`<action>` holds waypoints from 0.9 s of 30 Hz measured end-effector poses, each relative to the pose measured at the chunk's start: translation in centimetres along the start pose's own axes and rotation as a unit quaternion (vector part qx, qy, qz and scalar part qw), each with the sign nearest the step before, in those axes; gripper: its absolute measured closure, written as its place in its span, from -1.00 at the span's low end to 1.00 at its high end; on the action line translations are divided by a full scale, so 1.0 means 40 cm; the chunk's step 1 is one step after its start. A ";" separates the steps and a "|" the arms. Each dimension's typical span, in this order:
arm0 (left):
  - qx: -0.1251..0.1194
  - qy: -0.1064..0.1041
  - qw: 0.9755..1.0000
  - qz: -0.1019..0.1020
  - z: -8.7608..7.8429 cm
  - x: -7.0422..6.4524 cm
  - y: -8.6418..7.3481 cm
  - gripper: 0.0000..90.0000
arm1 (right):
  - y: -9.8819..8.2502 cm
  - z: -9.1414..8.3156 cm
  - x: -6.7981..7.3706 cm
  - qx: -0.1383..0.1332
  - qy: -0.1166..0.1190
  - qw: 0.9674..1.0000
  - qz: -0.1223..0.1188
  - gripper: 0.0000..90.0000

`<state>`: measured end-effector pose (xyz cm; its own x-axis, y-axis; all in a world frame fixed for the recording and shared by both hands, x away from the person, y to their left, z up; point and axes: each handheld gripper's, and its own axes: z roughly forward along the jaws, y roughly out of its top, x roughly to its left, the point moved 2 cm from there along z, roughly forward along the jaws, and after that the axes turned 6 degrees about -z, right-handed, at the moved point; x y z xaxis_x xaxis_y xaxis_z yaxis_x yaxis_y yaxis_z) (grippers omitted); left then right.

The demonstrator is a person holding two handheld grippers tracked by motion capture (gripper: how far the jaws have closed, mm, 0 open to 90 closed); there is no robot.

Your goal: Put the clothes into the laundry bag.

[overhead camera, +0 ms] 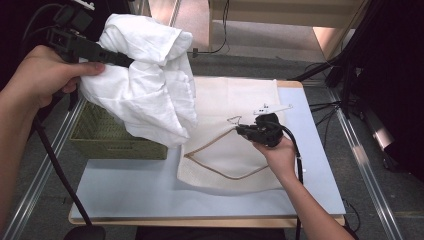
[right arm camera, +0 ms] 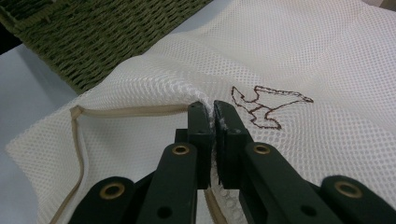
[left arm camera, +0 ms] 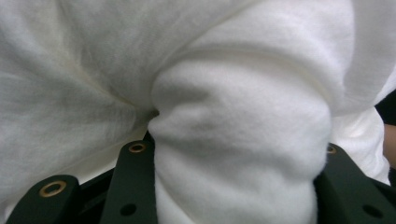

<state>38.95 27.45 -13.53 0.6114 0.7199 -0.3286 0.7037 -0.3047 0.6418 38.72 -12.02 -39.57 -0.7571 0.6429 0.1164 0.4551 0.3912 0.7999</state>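
A crumpled white cloth hangs in the air over the table's left side, held by my left gripper, which is shut on it. In the left gripper view a thick fold of the white cloth bulges between the black jaws. A cream mesh laundry bag with a tan trimmed opening lies flat on the table. My right gripper is shut on the mesh bag's upper layer at the opening edge, lifting it slightly. In the right gripper view the mesh bag shows a small brown embroidered outline just past my right gripper.
A green woven basket stands at the table's left edge, under the hanging cloth. The pale blue table top extends toward the front. Metal rails run along both sides of the table, and black cables lie on the floor at the right.
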 end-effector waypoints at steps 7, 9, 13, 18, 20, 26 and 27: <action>-0.002 -0.027 0.999 0.028 -0.007 -0.091 0.007 0.25 | 0.001 -0.001 0.001 0.000 0.000 1.000 0.003 0.95; 0.001 -0.033 0.999 0.042 -0.001 -0.120 0.005 0.24 | 0.002 -0.001 0.000 -0.001 0.000 1.000 0.004 0.95; 0.005 -0.050 0.996 0.070 0.017 -0.183 -0.004 0.24 | 0.002 -0.003 -0.002 -0.003 0.000 1.000 0.003 0.95; 0.020 -0.070 0.993 0.091 0.042 -0.243 -0.017 0.24 | 0.002 -0.004 -0.003 -0.004 0.002 1.000 0.007 0.95; 0.023 -0.081 0.992 0.099 0.051 -0.262 -0.025 0.24 | 0.002 -0.005 -0.003 -0.004 0.002 1.000 0.007 0.95; 0.036 -0.107 0.986 0.119 0.060 -0.317 -0.062 0.23 | 0.002 -0.009 -0.006 -0.007 0.001 1.000 0.010 0.95; 0.035 -0.110 0.986 0.120 0.062 -0.325 -0.069 0.24 | 0.002 -0.009 -0.006 -0.007 0.002 1.000 0.011 0.95</action>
<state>29.96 17.40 -12.74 0.8215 0.4717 -0.3203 0.5480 -0.4978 0.6723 38.80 -12.39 -39.31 -0.7492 0.6481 0.1363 0.4650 0.3683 0.8050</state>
